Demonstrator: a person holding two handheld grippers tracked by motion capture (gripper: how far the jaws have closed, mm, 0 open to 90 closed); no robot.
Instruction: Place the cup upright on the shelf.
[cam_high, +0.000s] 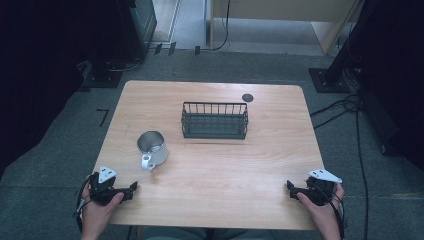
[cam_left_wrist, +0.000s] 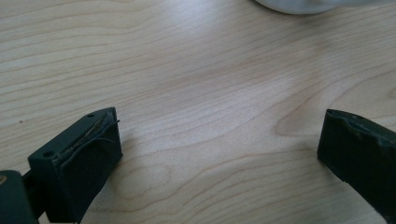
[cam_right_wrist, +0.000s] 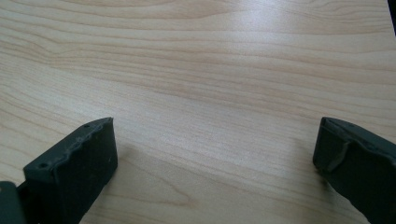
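In the high view a light wooden table (cam_high: 215, 165) fills the middle of the frame. A metal mug (cam_high: 152, 148) stands upright left of centre, its open mouth up and its white handle (cam_high: 146, 161) pointing toward the lower edge of the frame. Right of it and a little higher sits a dark wire rack (cam_high: 215, 120), apart from the mug. A small dark round disc (cam_high: 247, 97) lies just above the rack's upper right corner, near the table's far edge.

At the lower left, the left gripper (cam_high: 131, 189) is held in a hand (cam_high: 97, 212) over the table's near left corner, below the mug and apart from it. At the lower right, the right gripper (cam_high: 290, 186) sits in the other hand (cam_high: 320, 207) at the near right corner.

In the left gripper view its two black jaws stand wide apart over bare wood grain (a pale curved rim (cam_left_wrist: 299, 5), likely the mug, shows at the upper edge). In the right gripper view the jaws are likewise spread wide, with bare tabletop between them.
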